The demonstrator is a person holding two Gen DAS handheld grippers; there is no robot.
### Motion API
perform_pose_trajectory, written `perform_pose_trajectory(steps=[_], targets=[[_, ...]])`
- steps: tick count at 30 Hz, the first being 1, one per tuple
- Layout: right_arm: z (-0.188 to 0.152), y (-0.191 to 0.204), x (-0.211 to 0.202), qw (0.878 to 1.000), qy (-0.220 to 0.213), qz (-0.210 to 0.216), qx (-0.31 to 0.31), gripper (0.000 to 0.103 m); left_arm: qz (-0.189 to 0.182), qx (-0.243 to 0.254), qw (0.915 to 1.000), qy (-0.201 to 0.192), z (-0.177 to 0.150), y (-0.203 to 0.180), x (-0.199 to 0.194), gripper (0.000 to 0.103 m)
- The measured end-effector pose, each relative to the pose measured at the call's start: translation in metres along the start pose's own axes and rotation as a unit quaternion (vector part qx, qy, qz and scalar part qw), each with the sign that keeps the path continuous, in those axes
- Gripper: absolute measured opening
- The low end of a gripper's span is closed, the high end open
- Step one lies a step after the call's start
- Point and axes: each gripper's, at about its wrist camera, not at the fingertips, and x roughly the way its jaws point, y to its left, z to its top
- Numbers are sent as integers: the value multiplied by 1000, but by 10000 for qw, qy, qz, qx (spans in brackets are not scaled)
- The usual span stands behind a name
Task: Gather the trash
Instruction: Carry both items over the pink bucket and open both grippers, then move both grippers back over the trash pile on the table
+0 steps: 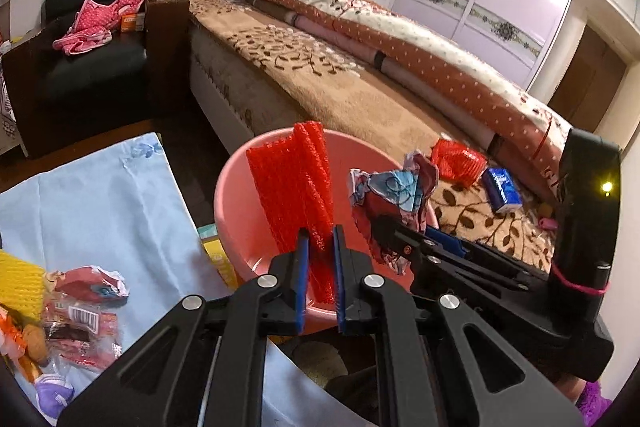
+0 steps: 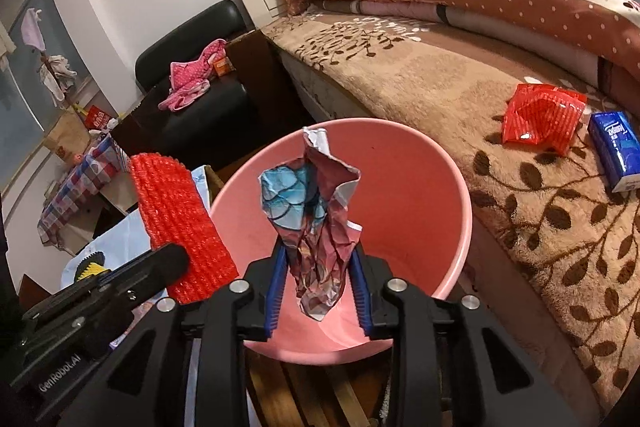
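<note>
A pink plastic bin (image 1: 236, 203) (image 2: 424, 187) stands beside the bed. My left gripper (image 1: 320, 233) is shut on a red foam net sleeve (image 1: 292, 183), held upright over the bin; the sleeve also shows in the right wrist view (image 2: 176, 223). My right gripper (image 2: 318, 247) is shut on a crumpled blue and red wrapper (image 2: 316, 211), held over the bin's opening; it also shows in the left wrist view (image 1: 396, 187). A red crinkled bag (image 2: 540, 115) (image 1: 456, 159) lies on the bed.
A blue tissue pack (image 2: 616, 151) (image 1: 502, 189) lies on the brown bed blanket next to the red bag. A light-blue cloth surface (image 1: 100, 195) at left holds several wrappers (image 1: 80, 311) and a yellow net (image 1: 20, 283). A black chair (image 1: 92, 59) holds pink clothes.
</note>
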Motion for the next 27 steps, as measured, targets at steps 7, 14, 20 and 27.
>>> perform_pose_trajectory(steps=[7, 14, 20, 27], targets=[[0, -3, 3, 10000, -25, -41, -18, 49, -78, -60, 9999, 112, 1, 1, 3, 33], [-2, 3, -8, 9997, -152, -129, -140, 50, -8, -76, 10000, -47, 1, 4, -14, 34], [-11, 24, -31, 9992, -307, 69, -256, 50, 399, 31, 9987, -317, -4, 4, -46, 34], [-34, 61, -59, 9966, -406, 541, -466, 50, 867, 43, 9945, -591, -24, 15, -94, 34]])
